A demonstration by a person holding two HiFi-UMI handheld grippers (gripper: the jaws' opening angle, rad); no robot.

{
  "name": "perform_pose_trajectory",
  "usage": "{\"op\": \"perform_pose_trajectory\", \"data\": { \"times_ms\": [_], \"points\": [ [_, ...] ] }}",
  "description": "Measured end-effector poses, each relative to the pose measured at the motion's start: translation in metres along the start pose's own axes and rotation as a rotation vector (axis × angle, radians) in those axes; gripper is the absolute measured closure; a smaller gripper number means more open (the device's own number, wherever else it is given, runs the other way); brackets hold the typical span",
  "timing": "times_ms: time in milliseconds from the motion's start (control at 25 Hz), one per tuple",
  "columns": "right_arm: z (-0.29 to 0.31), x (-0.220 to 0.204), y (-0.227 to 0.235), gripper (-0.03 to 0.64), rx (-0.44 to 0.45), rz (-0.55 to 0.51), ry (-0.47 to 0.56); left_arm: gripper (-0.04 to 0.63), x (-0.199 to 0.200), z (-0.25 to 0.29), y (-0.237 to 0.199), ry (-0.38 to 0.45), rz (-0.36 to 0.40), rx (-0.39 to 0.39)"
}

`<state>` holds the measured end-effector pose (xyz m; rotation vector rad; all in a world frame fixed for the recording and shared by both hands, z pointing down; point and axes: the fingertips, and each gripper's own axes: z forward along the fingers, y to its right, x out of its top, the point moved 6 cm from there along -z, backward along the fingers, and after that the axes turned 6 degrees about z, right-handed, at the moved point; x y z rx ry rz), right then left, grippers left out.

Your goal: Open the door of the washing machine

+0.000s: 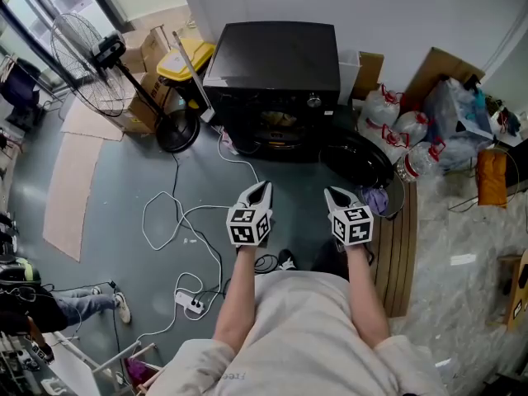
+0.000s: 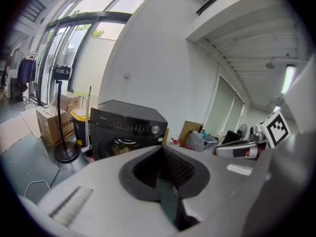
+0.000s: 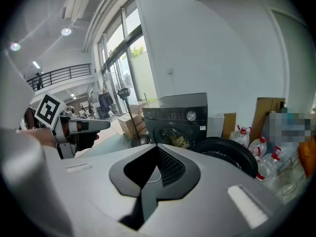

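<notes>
Washing machine [image 1: 272, 64], black and front-loading, stands against the white wall at the top of the head view. Its round door [image 1: 359, 159] is already swung open to the right of the cabinet, and the exposed drum opening [image 1: 279, 124] has laundry visible inside. Left gripper [image 1: 262, 188] and right gripper [image 1: 333, 193] hover side by side above the grey floor [image 1: 107, 196], well short of the machine, both angled down towards its front and touching nothing. Each gripper view shows the two jaws pressed together with nothing between them; the machine front and its open door lie beyond the tips. Left of the machine: a pedestal fan [image 1: 82, 64], cardboard boxes [image 1: 144, 97] and a yellow-lidded bin [image 1: 188, 58]. Right of the machine: a cluster of clear water bottles [image 1: 404, 134] with red caps, and a slatted wooden board [image 1: 400, 246] lying on the floor just beside the open door. A white cable [image 1: 177, 221] runs in loops across the floor from the foot of the machine to a power strip [image 1: 191, 304] near the person's left arm.
</notes>
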<state>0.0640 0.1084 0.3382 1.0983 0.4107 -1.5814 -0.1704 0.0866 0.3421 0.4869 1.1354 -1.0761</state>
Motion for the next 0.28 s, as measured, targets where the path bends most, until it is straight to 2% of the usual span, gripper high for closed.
{"op": "perform_pose_trajectory", "data": {
  "times_ms": [280],
  "points": [
    [-0.0010,-0.0057,0.0039,0.617,0.003,0.016,-0.004,0.537,-0.0010,-0.0026,-0.0019,0.008,-0.017,0.006]
  ]
}}
